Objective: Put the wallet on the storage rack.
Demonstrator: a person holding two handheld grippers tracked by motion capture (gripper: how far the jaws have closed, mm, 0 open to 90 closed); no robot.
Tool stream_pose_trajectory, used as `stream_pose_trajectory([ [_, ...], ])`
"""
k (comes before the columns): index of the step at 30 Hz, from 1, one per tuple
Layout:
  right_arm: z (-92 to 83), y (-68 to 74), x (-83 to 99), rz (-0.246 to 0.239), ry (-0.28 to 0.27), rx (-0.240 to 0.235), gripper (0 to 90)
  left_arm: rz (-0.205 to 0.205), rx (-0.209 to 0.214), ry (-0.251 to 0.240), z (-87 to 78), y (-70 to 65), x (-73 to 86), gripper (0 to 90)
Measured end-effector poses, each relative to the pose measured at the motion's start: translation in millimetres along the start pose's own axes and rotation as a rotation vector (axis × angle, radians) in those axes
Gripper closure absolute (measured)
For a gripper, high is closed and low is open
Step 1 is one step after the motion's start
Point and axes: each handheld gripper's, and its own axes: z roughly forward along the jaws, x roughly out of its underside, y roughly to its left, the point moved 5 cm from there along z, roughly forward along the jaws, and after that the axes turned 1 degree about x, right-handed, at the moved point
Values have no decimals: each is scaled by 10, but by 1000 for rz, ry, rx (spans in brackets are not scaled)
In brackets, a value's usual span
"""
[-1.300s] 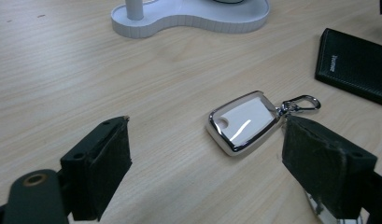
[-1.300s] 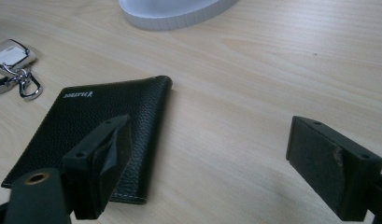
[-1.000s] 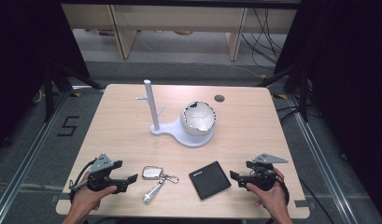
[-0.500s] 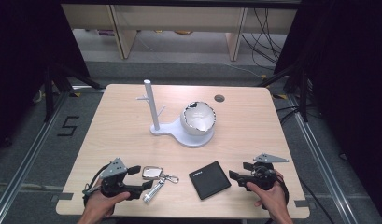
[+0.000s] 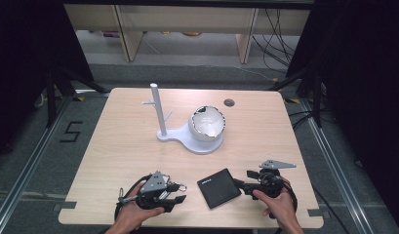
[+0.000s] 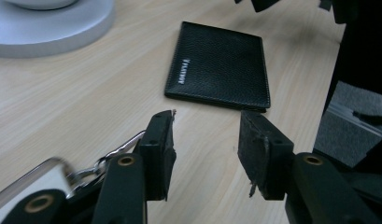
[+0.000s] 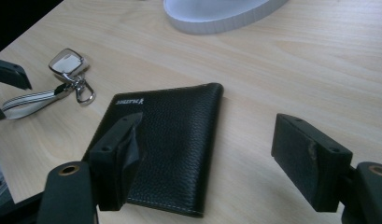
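Black jaws of the left gripper (image 5: 180, 193) sit low at the near edge of the table (image 5: 119, 141). They have just been closing, but they are still partly open and nothing is between them. The key ring (image 7: 67, 63) with its striped strap lies right beside one jaw, on its outer side — I cannot tell if they touch. Just past it lies the black wallet (image 5: 218, 187), flat on the wood, with bare table on all its sides. The right gripper (image 5: 242, 184) points at the wallet from the other side. Its jaws have closed a little but stand wide, and they hold nothing; one jaw is over the wallet's near corner in the right gripper view.

Farther back, the middle of the table is bare — lots of room there. Behind that stands a white stand (image 5: 160, 109) with a post and a cracked white bowl (image 5: 207, 123). Grey floor and wooden shelves lie beyond the far edge.
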Motion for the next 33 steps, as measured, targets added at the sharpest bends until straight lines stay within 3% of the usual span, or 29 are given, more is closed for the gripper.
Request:
stream_pose_trajectory([
  [3,45,-9,-8,-32,2,-7,275,25,22,28,110,-75,-53,620],
  [6,60,30,6,-14,22,-12,278,28,37,39,193,-125,-79,664],
  [7,82,20,2,-37,21,-15,280,53,40,55,272,-141,-88,687],
  [9,87,21,4,-42,23,-9,281,50,45,65,323,-152,-84,701],
  [12,107,59,16,-16,43,-14,283,69,44,83,412,-165,-90,737],
  [13,126,29,11,-43,43,-9,286,69,48,84,467,-182,-106,761],
  [15,148,27,12,-38,50,-19,288,99,49,99,527,-199,-116,794],
  [22,199,13,18,-33,72,-18,295,108,44,124,630,-202,-111,808],
  [23,217,1,12,-31,73,-20,299,118,42,146,640,-186,-111,813],
  [25,226,-5,7,-29,74,-18,306,93,51,131,675,-208,-113,814],
  [27,241,-6,3,-26,80,-12,312,117,42,160,683,-195,-102,815],
  [29,253,3,4,-23,79,-21,317,107,41,152,706,-207,-97,816],
  [30,264,32,12,6,91,-22,321,104,42,156,719,-217,-88,816],
  [31,283,17,9,-33,96,-15,328,113,42,167,742,-223,-74,816],
  [33,295,25,13,-31,97,-29,329,136,48,190,734,-211,-73,816],
])
